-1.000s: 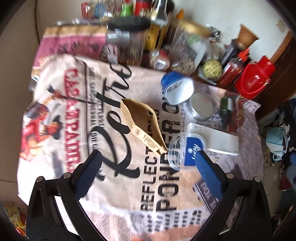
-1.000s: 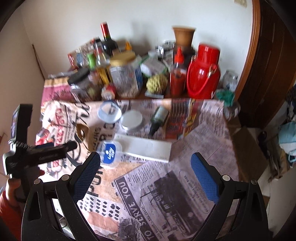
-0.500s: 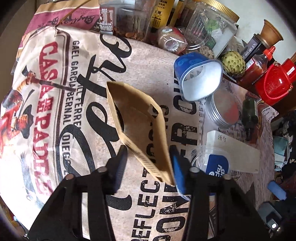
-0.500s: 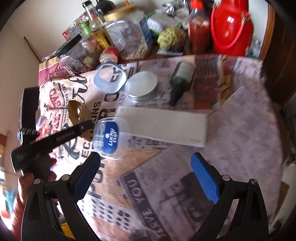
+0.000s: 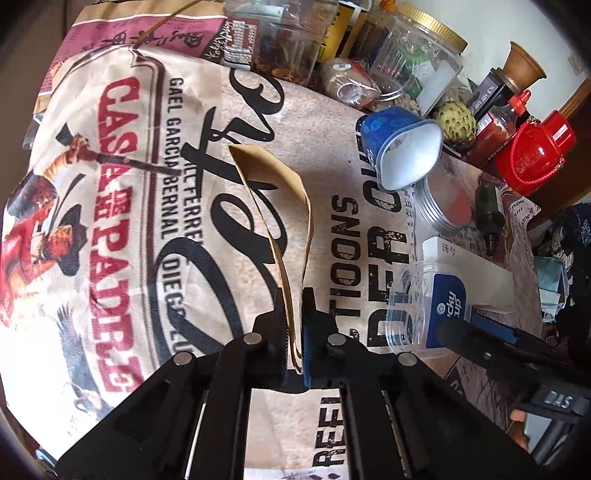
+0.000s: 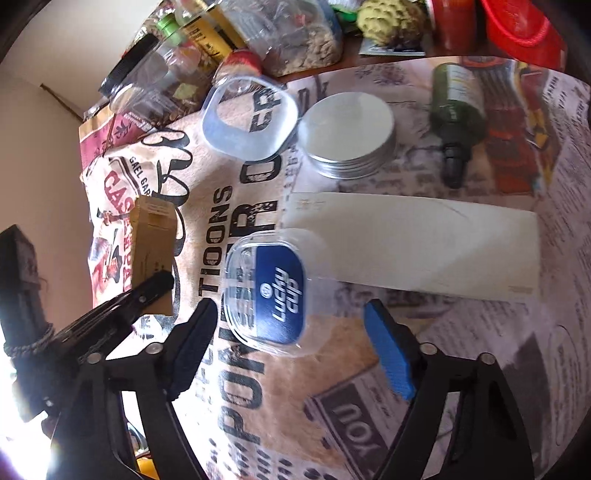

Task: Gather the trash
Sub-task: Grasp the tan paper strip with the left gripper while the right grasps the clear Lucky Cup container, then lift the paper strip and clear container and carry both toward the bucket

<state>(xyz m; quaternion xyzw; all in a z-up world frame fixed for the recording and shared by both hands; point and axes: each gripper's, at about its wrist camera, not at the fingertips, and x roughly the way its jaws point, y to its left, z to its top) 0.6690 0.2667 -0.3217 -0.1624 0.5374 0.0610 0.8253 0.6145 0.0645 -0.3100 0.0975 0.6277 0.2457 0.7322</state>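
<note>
Brown paper sleeve (image 5: 275,206) lower end was hidden between left tongs (image 5: 294,332); back jars (image 6: 295,33) were cropped, blurred.

A worktop (image 5: 122,192) covered with printed newspaper-style sheets, bearing large black lettering and a red-and-cream poster design, fills most of both views. Behind it rises a plain white plastered wall (image 5: 517,33), lit brightly by daylight. At the left edge of the right wrist view a beige wall (image 6: 40,122) meets the worktop's corner. A dark brown wooden door frame (image 5: 576,96) with a curved edge stands at the far right, just beside the worktop's back corner. Strong white glare washes out the lower left corner of the right wrist view.
</note>
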